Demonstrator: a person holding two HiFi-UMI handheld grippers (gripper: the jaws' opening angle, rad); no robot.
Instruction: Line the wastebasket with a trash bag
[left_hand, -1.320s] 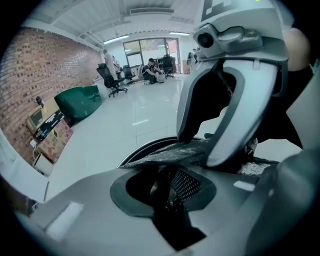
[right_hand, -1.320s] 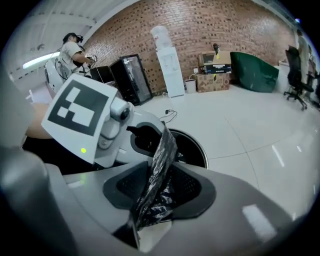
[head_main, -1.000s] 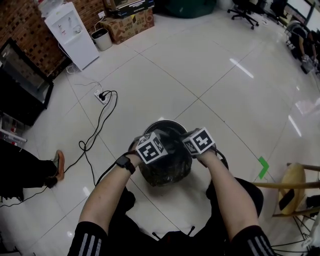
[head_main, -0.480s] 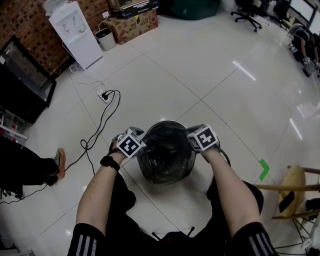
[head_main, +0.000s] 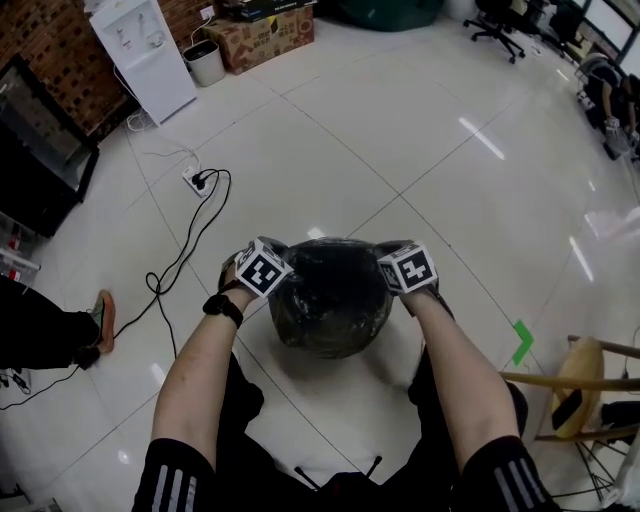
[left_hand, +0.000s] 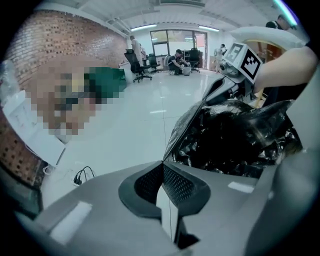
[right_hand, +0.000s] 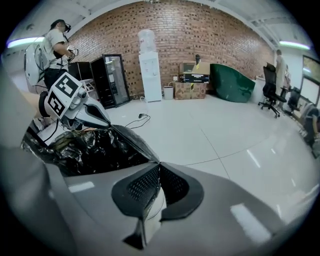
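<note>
Trash bag (head_main: 330, 300): draped over the wastebasket, which sits hidden under the film on the floor (head_main: 420, 140) in front of the person.
Left gripper (left_hand: 162, 162): has swung from above the middle out to the bag's left side; its jaws have just been closing and now pinch the bag's edge.
Right gripper (right_hand: 158, 163): jaws closed on the opposite edge.
Meaning: the mouth is stretched wide, probably ready to fold over the rim.
Materials: thin, glossy black plastic, crinkled inside, taut along the held edge; pale polished floor tiles.
</note>
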